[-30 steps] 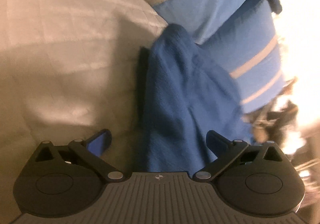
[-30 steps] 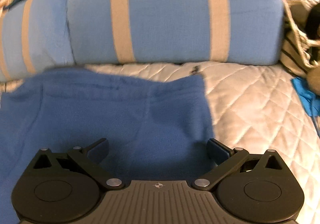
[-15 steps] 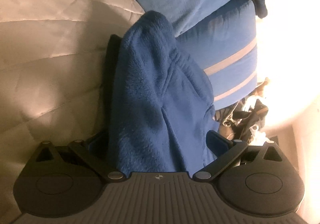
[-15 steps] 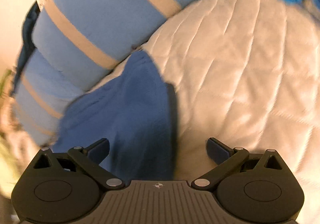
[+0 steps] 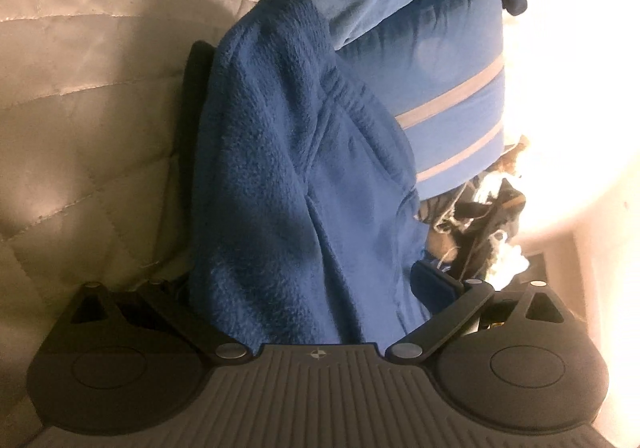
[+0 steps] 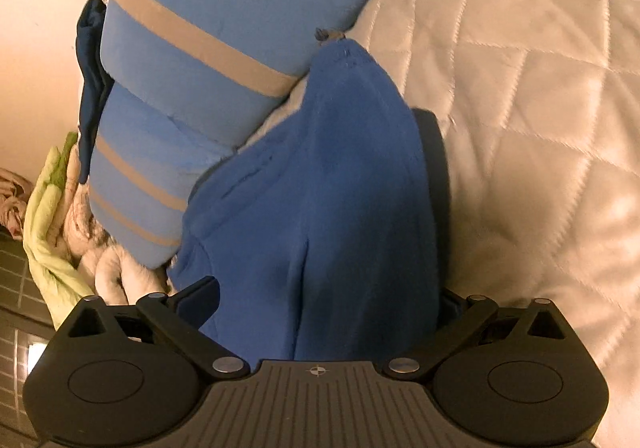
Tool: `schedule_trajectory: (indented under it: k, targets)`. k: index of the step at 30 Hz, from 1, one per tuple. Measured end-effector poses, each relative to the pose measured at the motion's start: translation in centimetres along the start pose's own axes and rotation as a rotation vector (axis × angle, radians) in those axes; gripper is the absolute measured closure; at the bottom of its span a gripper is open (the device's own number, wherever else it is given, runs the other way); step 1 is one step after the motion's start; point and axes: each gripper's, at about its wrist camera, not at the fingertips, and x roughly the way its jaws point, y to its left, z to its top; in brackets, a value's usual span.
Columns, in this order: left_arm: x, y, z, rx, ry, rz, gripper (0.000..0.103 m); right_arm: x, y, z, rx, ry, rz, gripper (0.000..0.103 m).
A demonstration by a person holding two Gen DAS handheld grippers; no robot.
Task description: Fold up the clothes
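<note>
The left gripper (image 5: 308, 282) has its jaws spread wide, just closing slightly, around a blue fleece garment (image 5: 288, 168) that hides its left finger. The right gripper (image 6: 320, 298) likewise gapes astride the fleece, right finger half-buried. The garment lies on a quilted bedspread (image 6: 520, 108) against striped blue pillows (image 6: 224, 8).

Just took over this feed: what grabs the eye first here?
The dark blue fleece garment fills the middle of both wrist views, bunched between each tool's open fingers. Behind it lie light blue pillows with tan stripes. A cream quilted bedcover spreads beneath it.
</note>
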Motion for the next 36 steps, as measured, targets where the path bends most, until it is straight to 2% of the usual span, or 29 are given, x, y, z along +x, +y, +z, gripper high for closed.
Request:
schedule_trajectory:
  k: [2,4,5,8,10,16,20,25,31,34,36]
  targets:
    - [-0.1,0.3,0.0,-0.016,-0.007,0.015,0.022,0.5,0.2,0.1,-0.01,0.0,-0.012,0.012]
    - [-0.2,0.8,0.0,-0.034,-0.011,0.018,0.034,0.5,0.4,-0.1,-0.018,0.012,-0.041,0.03]
    - [-0.3,1.1,-0.1,-0.043,-0.011,0.016,0.042,0.3,0.3,-0.2,-0.015,0.017,-0.043,0.033]
    - [-0.5,2.1,-0.1,-0.081,-0.011,0.01,0.057,0.3,0.5,-0.3,-0.017,0.03,-0.06,0.042]
    - [-0.4,1.9,-0.1,-0.086,-0.014,0.036,0.062,0.9,0.9,-0.5,-0.007,0.028,-0.089,0.057]
    - [-0.9,-0.2,-0.9,-0.082,-0.06,0.141,0.075,1.3,4.2,-1.4,-0.081,-0.056,-0.232,0.072]
    - [-2.3,-4.5,-1.2,0.07,-0.102,0.243,0.08,0.5,9.0,-2.0,-0.206,-0.123,-0.342,0.076]
    - [-4.2,-10.9,-1.0,0.232,-0.179,0.303,0.081,-1.0,16.2,-2.1,-0.392,-0.228,-0.346,0.077]
    - [-9.1,-17.1,-0.6,0.314,-0.296,0.265,0.081,-4.7,21.4,-1.3,-0.472,-0.294,-0.29,0.077]
    - [-11.8,-18.5,-0.8,0.313,-0.329,0.246,0.082,-5.3,23.3,-1.2,-0.493,-0.298,-0.265,0.077]
    - [-13.1,-18.7,-1.3,0.306,-0.346,0.259,0.082,-5.0,24.2,-1.7,-0.506,-0.291,-0.254,0.077]
